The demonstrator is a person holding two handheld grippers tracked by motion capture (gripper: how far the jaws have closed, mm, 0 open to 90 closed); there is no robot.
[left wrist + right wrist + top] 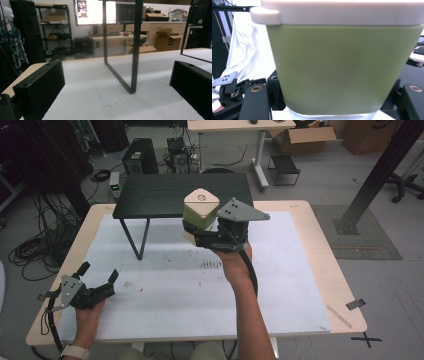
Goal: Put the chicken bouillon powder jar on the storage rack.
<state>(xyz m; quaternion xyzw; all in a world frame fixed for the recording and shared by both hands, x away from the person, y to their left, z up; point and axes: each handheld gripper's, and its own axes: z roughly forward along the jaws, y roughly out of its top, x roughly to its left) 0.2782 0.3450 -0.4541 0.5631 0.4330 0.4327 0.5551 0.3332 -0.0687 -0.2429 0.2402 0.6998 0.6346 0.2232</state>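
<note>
A pale green container [200, 212] with a white lid [202, 198] hangs in the air by the front right corner of a small black stand [170, 195]. My right gripper [199, 234] is shut on its lower body. In the right gripper view the green container [337, 67] is very close, between the jaws of my right gripper [333, 101], under its white lid [342, 11]. My left gripper [99, 271] rests low at the table's front left, open and holding nothing. In the left gripper view, my left gripper [116, 82] faces the stand's black leg [133, 62].
A white mat [280, 285] covers most of the wooden table [325, 270]. The stand sits at the mat's far edge on thin legs. A computer tower [140, 157], cables and cardboard boxes [310, 137] lie on the floor beyond. A black post [380, 170] rises at the right.
</note>
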